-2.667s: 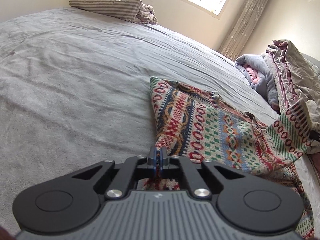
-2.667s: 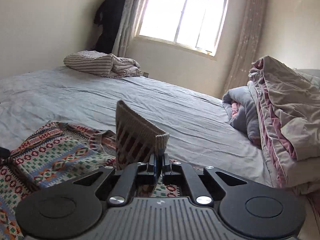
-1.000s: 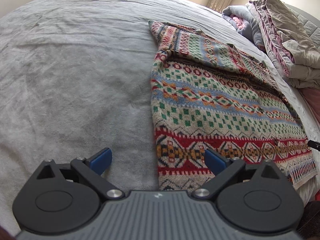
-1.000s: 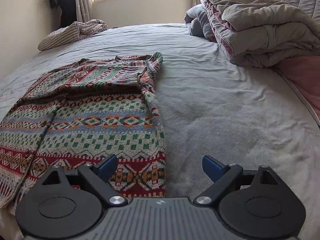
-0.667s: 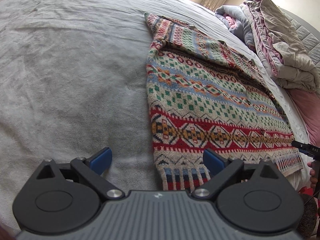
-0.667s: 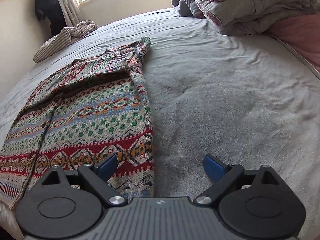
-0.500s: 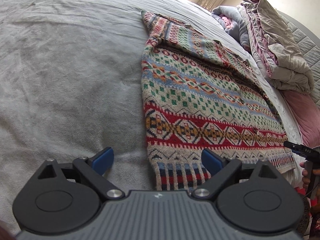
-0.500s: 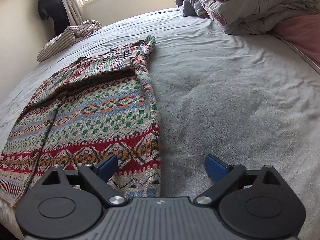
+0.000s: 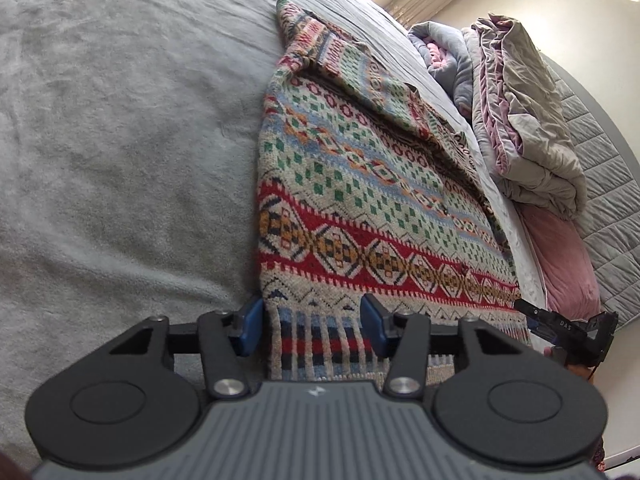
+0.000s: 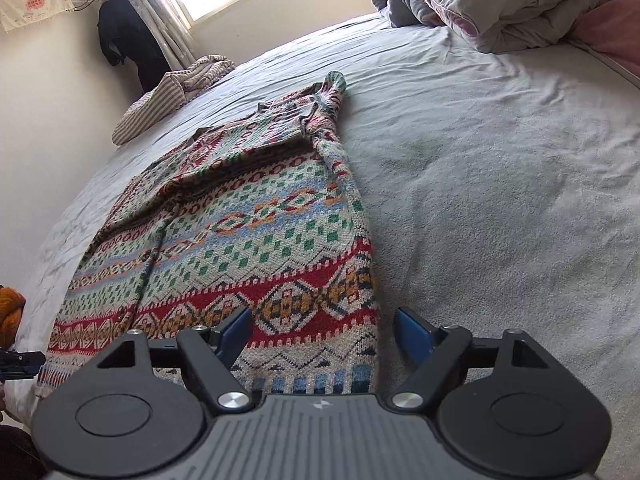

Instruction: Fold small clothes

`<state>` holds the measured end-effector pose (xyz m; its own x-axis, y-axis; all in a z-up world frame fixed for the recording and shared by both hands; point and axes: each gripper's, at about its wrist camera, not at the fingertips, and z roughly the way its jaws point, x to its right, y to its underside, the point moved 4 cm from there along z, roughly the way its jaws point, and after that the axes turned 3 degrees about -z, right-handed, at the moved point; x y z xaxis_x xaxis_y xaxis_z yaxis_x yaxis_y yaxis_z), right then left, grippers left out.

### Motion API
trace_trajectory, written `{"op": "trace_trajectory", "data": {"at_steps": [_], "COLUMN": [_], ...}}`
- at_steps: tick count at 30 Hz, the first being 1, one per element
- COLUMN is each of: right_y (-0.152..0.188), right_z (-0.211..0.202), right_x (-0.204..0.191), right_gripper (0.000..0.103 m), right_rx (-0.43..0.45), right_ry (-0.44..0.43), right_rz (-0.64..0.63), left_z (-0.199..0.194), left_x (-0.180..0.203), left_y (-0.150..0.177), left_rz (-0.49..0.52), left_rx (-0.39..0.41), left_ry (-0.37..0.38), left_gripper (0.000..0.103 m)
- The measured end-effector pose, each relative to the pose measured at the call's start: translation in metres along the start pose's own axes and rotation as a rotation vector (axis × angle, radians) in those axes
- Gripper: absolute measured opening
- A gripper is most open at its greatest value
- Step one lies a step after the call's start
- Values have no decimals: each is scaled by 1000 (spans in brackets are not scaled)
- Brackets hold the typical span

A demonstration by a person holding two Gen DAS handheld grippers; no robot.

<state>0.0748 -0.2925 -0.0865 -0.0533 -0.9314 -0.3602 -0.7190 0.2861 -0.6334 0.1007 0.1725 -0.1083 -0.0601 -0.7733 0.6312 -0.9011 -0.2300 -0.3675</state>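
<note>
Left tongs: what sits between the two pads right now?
In the left wrist view, the sweater's striped hem corner lies between the left tongs, which have just been closing.

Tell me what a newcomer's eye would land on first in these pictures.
First, the bright patterned sweater, spread flat on the grey bed, its striped hem nearest the cameras. Next, the left gripper and right gripper, jaws just closing, each astride one hem corner. Behind, folded quilts pile by the headboard.
</note>
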Motion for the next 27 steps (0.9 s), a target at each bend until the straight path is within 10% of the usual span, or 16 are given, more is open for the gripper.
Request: {"op": "trace_trajectory", "data": {"at_steps": [7, 10, 27], "right_y": [4, 7, -57], "right_z": [-2, -1, -44], "right_x": [4, 4, -36], "right_gripper": [36, 11, 8], "right_rx": [-16, -38, 222], "right_ry": [-47, -83, -160], "right_rz": [52, 76, -8], "left_z": [6, 6, -31], "left_x": [-6, -7, 48], "left_y": [5, 7, -61], "left_rz": [-34, -46, 27], "left_rx": [-72, -84, 155], "left_ry": [45, 55, 181], "left_gripper": [5, 3, 2]}}
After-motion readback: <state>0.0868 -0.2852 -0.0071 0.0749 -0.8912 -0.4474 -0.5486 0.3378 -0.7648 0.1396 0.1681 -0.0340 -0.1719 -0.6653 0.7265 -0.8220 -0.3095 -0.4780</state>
